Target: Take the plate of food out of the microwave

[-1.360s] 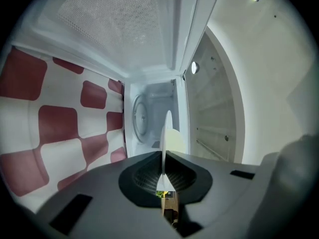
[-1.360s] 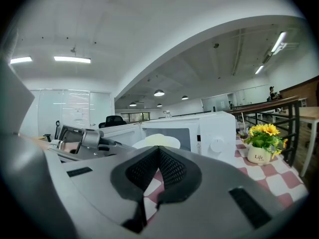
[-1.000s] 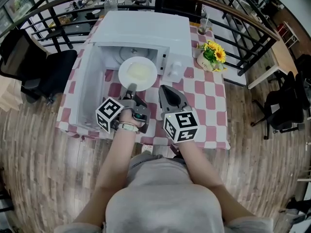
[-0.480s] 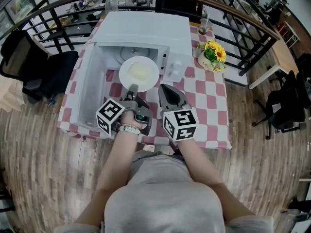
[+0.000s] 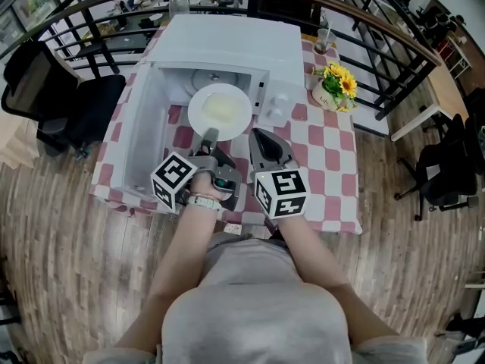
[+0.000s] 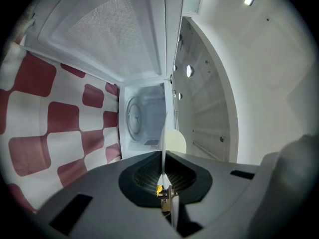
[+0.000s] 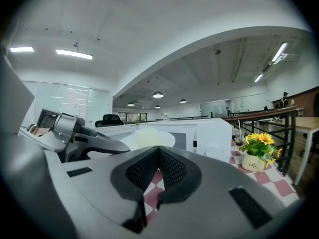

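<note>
A white plate (image 5: 219, 111) of pale food hangs level at the mouth of the white microwave (image 5: 235, 40), partly over the red-checked tablecloth (image 5: 318, 158). My left gripper (image 5: 210, 136) is shut on the plate's near rim. In the left gripper view the plate (image 6: 163, 141) shows edge-on as a thin white line running into the closed jaws of the left gripper (image 6: 163, 156), with the microwave's cavity (image 6: 142, 121) and its turntable behind. My right gripper (image 5: 260, 136) sits beside it on the right, shut and holding nothing. In the right gripper view the right gripper (image 7: 158, 149) points at the plate (image 7: 147, 138).
The microwave door (image 5: 144, 139) stands swung open on the left. A vase of yellow flowers (image 5: 333, 88) and a glass (image 5: 323, 40) sit right of the microwave. A black chair (image 5: 45, 89) and a railing (image 5: 394, 59) flank the table.
Almost nothing: the plate stays in the left gripper's grip at the microwave's mouth and the right gripper keeps its place. Only the head view has shifted slightly.
</note>
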{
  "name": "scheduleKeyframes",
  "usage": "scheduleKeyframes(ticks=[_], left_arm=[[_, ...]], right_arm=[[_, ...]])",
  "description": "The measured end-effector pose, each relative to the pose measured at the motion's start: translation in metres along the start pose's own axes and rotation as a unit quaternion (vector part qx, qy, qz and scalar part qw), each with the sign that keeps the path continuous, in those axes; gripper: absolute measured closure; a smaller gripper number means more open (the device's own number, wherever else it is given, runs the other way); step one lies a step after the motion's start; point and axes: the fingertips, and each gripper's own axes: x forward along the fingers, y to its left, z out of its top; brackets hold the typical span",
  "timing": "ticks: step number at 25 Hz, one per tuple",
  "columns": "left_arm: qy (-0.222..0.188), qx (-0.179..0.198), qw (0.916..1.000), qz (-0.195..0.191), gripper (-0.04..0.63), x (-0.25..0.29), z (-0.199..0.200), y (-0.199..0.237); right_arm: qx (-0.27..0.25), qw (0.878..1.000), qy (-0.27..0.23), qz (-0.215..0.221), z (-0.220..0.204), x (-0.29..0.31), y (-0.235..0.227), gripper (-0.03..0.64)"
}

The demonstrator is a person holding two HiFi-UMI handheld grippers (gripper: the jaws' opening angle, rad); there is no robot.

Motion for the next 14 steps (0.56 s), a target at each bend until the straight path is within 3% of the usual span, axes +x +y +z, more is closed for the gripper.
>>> scheduleKeyframes(ticks=[14], left_arm=[[0.008, 0.001, 0.9999, -0.007, 0.581, -0.0027, -0.0048, -0.0037]], right_arm=[[-0.005, 1.0, -0.004, -0.002, 0.0012, 0.0024, 0.0019, 0.594]])
